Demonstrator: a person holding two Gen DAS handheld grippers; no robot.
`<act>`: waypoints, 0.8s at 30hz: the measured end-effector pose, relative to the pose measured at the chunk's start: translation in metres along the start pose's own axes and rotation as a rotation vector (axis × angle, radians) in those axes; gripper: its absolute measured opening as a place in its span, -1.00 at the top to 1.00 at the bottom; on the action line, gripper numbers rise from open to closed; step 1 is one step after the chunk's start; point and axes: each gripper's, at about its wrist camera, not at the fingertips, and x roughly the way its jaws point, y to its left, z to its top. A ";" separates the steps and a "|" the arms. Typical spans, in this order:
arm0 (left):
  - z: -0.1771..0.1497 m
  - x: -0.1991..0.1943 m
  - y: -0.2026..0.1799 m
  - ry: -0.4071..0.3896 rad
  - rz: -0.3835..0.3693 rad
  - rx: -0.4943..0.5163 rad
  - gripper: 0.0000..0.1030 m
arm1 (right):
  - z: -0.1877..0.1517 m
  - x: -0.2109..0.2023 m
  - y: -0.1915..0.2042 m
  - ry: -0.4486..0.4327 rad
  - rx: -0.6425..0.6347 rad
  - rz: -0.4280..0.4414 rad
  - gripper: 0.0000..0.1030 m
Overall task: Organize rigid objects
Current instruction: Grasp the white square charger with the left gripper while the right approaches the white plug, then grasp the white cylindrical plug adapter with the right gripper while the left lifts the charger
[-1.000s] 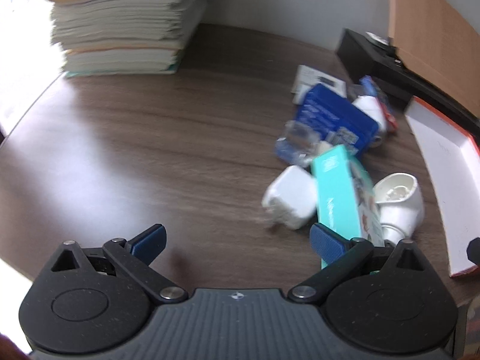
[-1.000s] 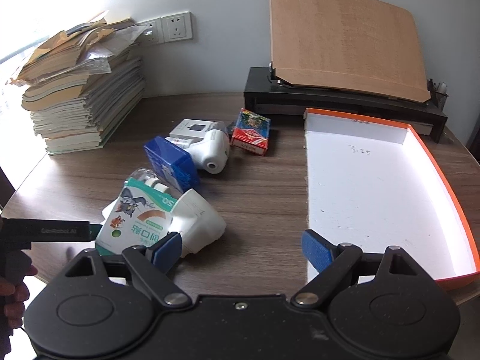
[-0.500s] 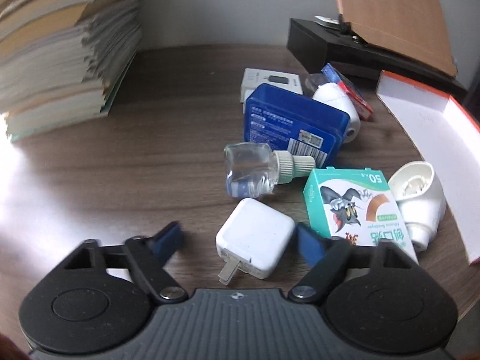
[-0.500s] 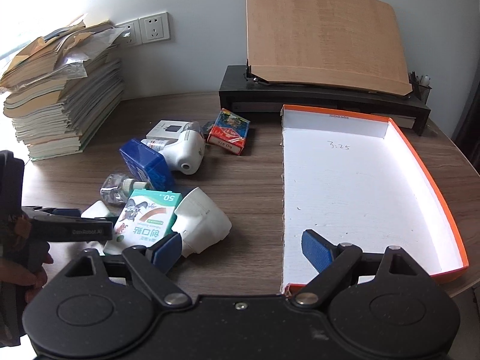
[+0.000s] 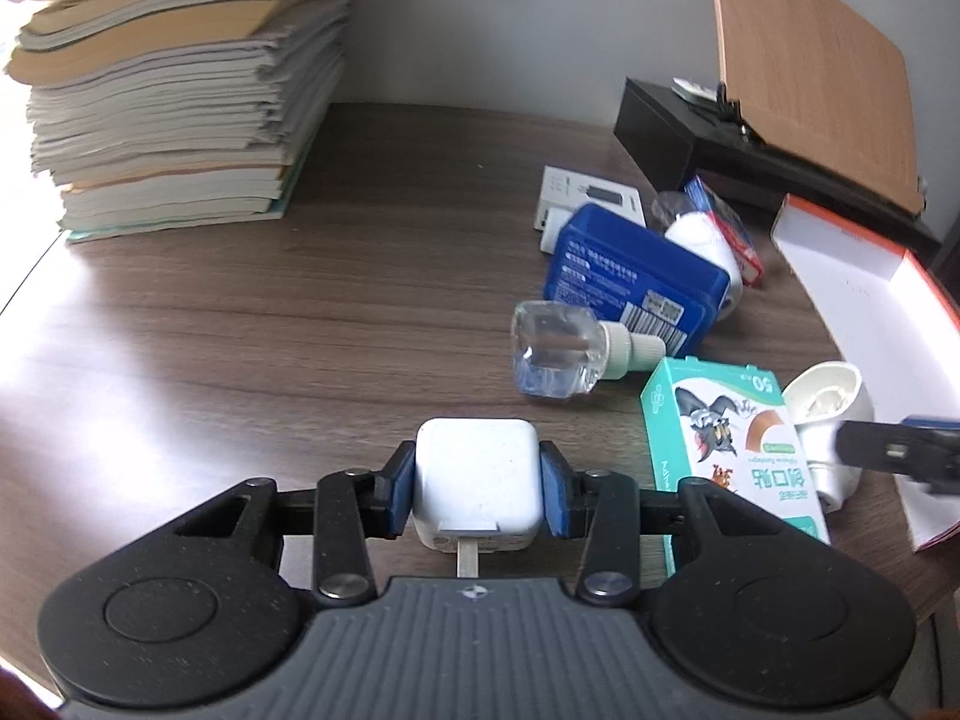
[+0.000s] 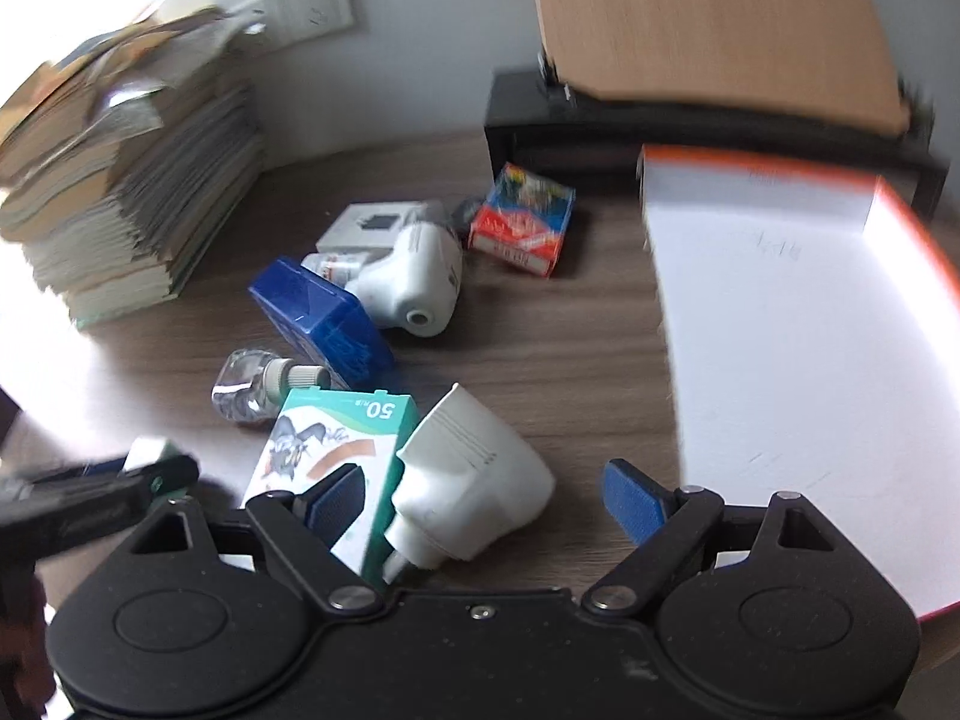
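Office: paper stack (image 5: pixel 162 90), monitor stand (image 5: pixel 720 144)

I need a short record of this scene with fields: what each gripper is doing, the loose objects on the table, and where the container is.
left gripper: shut on the white square charger plug, prongs facing the camera
right gripper: open, around the white cone-shaped plastic plug-in device, pads not pressing
loose items: green cartoon bandage box, clear small bottle, blue plastic case, red card pack
container: white shallow box with orange rim, on the right side of the dark wooden table
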 end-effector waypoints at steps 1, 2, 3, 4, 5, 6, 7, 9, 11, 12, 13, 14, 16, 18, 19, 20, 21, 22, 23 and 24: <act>0.000 -0.003 0.000 -0.006 0.001 -0.004 0.18 | 0.002 0.006 -0.001 0.003 0.019 0.005 -0.97; 0.000 -0.007 0.001 -0.010 0.001 -0.007 0.18 | 0.004 0.013 -0.002 0.021 0.037 0.005 -0.95; 0.001 -0.009 0.001 -0.011 0.000 -0.012 0.18 | 0.005 0.019 -0.003 0.034 0.053 0.004 -0.92; 0.001 -0.011 0.001 -0.014 -0.004 -0.016 0.18 | 0.005 0.024 -0.005 0.040 0.071 0.012 -0.90; 0.001 -0.014 0.001 -0.016 -0.007 -0.021 0.18 | 0.005 0.027 -0.006 0.034 0.094 0.028 -0.87; 0.001 -0.016 0.001 -0.018 -0.011 -0.028 0.18 | 0.006 0.029 -0.007 0.032 0.106 0.038 -0.85; 0.001 -0.018 0.000 -0.021 -0.017 -0.034 0.18 | 0.006 0.030 -0.006 0.028 0.111 0.049 -0.77; 0.003 -0.020 -0.002 -0.025 -0.022 -0.034 0.18 | 0.008 0.028 -0.003 0.018 0.101 0.057 -0.58; 0.004 -0.022 -0.006 -0.031 -0.029 -0.031 0.18 | 0.010 0.024 -0.002 0.007 0.082 0.054 -0.38; 0.005 -0.022 -0.008 -0.033 -0.037 -0.033 0.18 | 0.010 0.022 -0.003 0.004 0.078 0.055 -0.37; 0.007 -0.023 -0.010 -0.035 -0.044 -0.034 0.18 | 0.010 0.020 -0.004 0.000 0.075 0.053 -0.35; 0.007 -0.023 -0.013 -0.037 -0.049 -0.031 0.18 | 0.009 0.018 -0.005 -0.007 0.067 0.045 -0.32; 0.009 -0.024 -0.019 -0.046 -0.054 -0.019 0.18 | 0.009 0.013 -0.008 -0.031 0.043 0.018 -0.21; 0.011 -0.024 -0.025 -0.050 -0.067 -0.013 0.18 | 0.008 0.005 -0.010 -0.065 0.015 0.004 0.27; 0.011 -0.024 -0.027 -0.052 -0.073 -0.012 0.18 | 0.009 -0.001 -0.011 -0.087 0.001 -0.007 0.55; 0.012 -0.025 -0.030 -0.053 -0.079 -0.006 0.18 | 0.011 -0.004 -0.010 -0.095 -0.020 -0.019 0.61; 0.012 -0.025 -0.033 -0.056 -0.087 0.000 0.18 | 0.012 -0.004 -0.011 -0.083 -0.036 -0.016 0.53; 0.012 -0.025 -0.036 -0.058 -0.092 0.005 0.18 | 0.013 -0.002 -0.013 -0.055 -0.041 0.013 0.31; 0.011 -0.025 -0.038 -0.059 -0.096 0.008 0.18 | 0.011 0.000 -0.015 -0.043 -0.035 0.033 -0.11; 0.011 -0.025 -0.040 -0.059 -0.102 0.010 0.18 | 0.009 -0.001 -0.018 -0.045 -0.025 0.045 -0.40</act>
